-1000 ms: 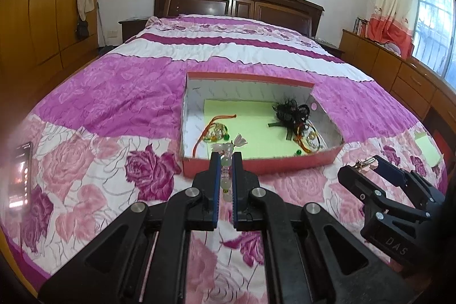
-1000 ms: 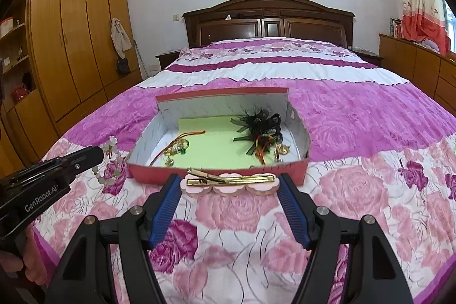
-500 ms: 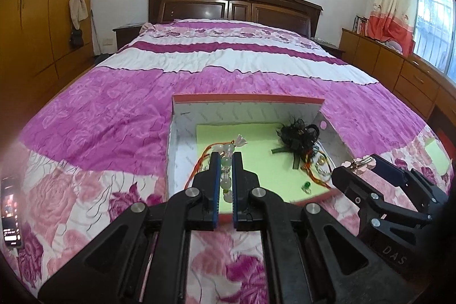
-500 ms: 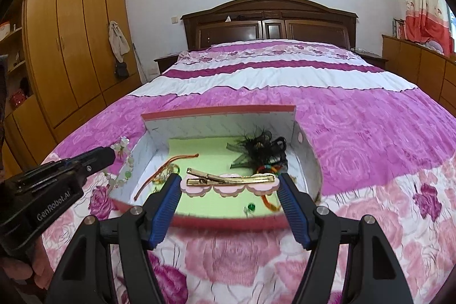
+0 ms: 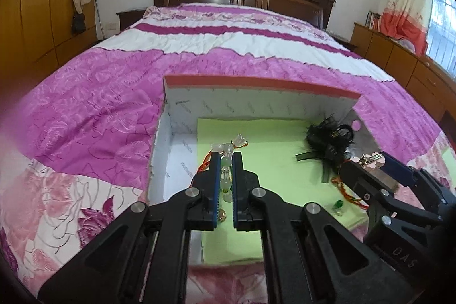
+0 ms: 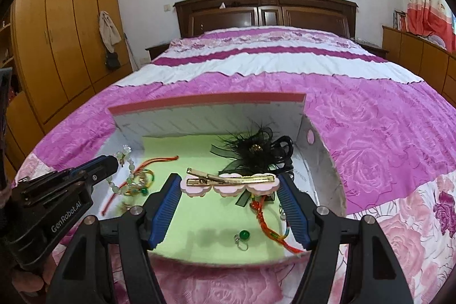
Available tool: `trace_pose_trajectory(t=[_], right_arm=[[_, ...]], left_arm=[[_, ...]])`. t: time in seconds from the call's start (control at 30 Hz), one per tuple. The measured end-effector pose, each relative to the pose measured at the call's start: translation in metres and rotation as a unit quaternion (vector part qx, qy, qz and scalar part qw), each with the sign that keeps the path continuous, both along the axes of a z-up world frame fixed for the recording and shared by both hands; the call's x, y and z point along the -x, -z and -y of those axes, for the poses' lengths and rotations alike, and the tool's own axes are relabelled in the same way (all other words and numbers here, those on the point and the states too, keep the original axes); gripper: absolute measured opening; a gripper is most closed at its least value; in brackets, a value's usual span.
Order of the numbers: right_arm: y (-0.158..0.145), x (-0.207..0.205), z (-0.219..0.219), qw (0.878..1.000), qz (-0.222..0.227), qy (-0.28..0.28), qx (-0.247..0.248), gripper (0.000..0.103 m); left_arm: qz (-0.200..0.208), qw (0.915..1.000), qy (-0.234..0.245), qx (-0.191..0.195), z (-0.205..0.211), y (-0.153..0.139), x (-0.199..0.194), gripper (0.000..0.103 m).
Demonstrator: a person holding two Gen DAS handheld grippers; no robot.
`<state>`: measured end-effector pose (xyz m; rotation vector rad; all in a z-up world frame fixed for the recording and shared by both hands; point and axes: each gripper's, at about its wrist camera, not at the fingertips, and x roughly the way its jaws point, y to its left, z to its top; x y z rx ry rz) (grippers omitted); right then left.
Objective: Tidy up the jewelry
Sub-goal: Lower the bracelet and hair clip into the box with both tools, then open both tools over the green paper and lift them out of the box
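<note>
Blue-padded, my left gripper (image 5: 225, 161) is clamped on a pale bead bracelet (image 5: 226, 158) above the box's (image 6: 205, 104) left side; my right gripper (image 6: 229, 184) grips the pink-and-gold hair clip (image 6: 228, 182) endwise over its green liner (image 6: 205, 221).

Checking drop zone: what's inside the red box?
Inside the red box: green liner, black feather hairpiece, green bead ring, red-orange cords, gold bangles. Items under the held pink hair clip are hidden.

Box (image 6: 322, 158) on bed (image 6: 370, 116); inside, ribbon bracelet (image 6: 136, 175) at left, feather clip (image 6: 253, 150) at right rear, ring (image 6: 243, 236) at front.
</note>
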<state>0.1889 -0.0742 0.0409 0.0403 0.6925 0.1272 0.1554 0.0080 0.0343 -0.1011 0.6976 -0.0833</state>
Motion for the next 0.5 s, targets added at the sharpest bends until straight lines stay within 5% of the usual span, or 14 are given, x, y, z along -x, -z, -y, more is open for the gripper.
trace_pose_trajectory(t=[0.5], right_arm=[[0.027, -0.017, 0.000, 0.999, -0.043, 0.001, 0.017, 0.074]], left_arm=[[-0.047, 0.9988, -0.009, -0.006, 0.001, 0.028, -0.017, 0.000]])
